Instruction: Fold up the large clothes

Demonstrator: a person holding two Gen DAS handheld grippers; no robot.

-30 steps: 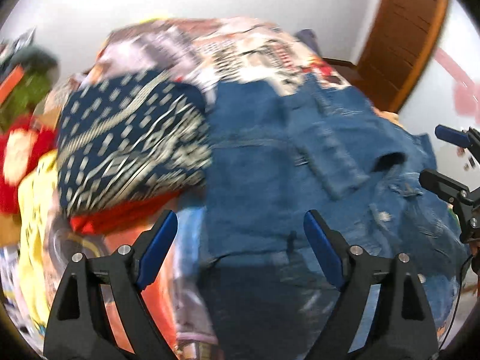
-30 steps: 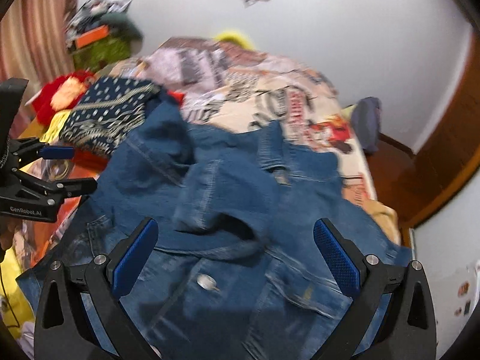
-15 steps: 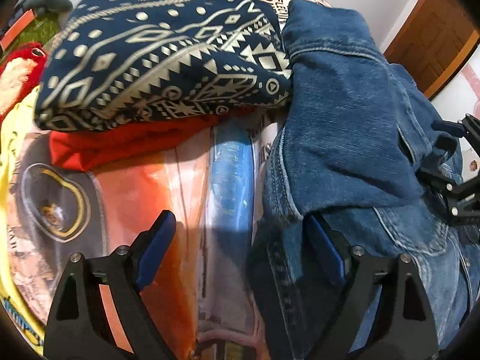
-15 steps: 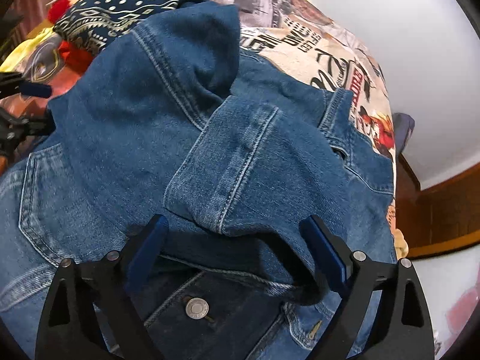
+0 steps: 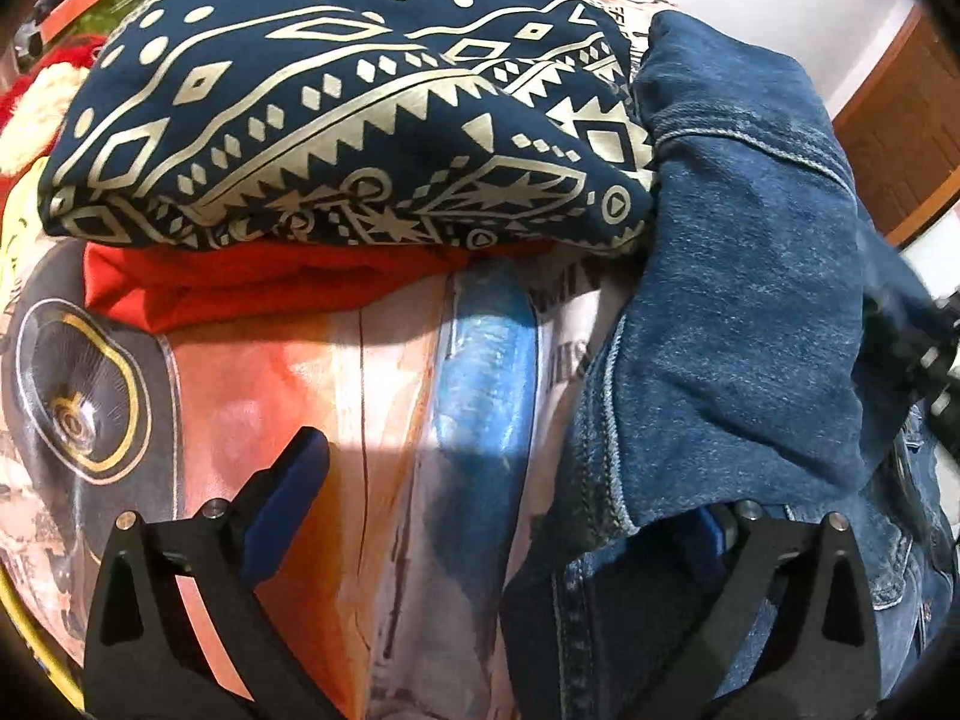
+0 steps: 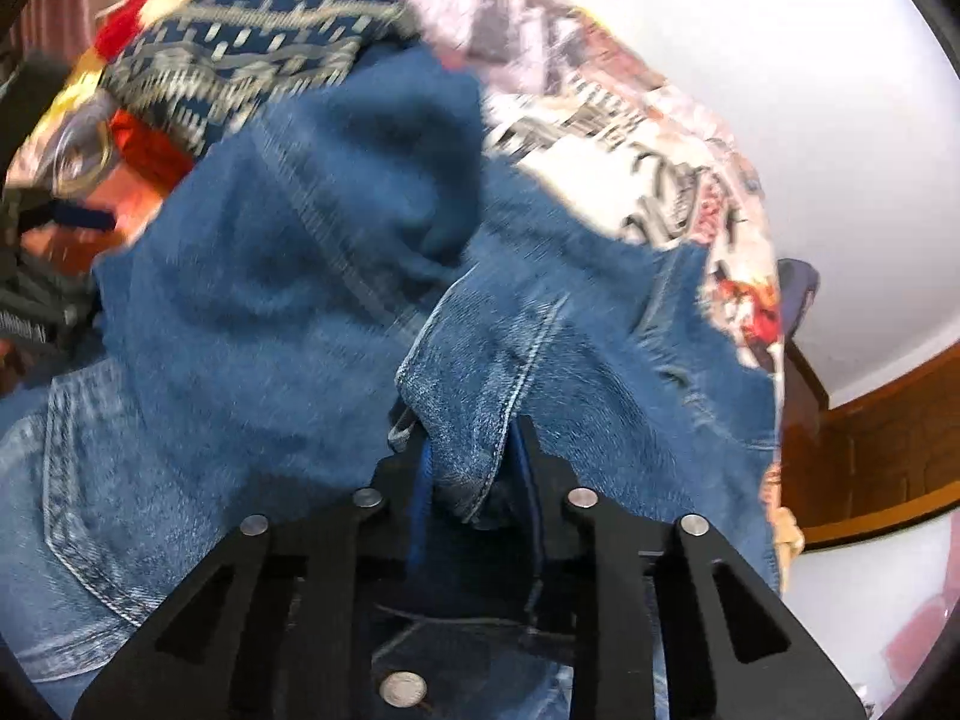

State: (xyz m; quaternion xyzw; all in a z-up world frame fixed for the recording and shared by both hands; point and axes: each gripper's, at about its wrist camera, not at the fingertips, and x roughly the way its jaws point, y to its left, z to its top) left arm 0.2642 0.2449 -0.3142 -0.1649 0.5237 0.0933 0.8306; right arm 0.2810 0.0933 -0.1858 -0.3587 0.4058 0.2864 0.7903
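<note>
A blue denim jacket [image 6: 288,312] lies crumpled on a printed bedsheet [image 6: 630,138]. My right gripper [image 6: 474,480] is shut on a denim cuff fold [image 6: 480,384] of the jacket. In the left wrist view the jacket [image 5: 738,312] fills the right side. My left gripper [image 5: 498,516] is open and low over the sheet, its left finger [image 5: 282,504] over bare sheet and its right finger [image 5: 702,540] tucked under the jacket's hem edge.
A folded navy patterned garment [image 5: 336,114] lies on a folded red one [image 5: 240,288], left of the jacket. A red and white plush item [image 5: 30,102] sits at the far left. A wooden door [image 6: 870,456] and a white wall stand to the right.
My right gripper has closed on the denim cuff fold; it was open before. My left gripper has dropped low to the sheet at the jacket's left edge, its right finger under the hem.
</note>
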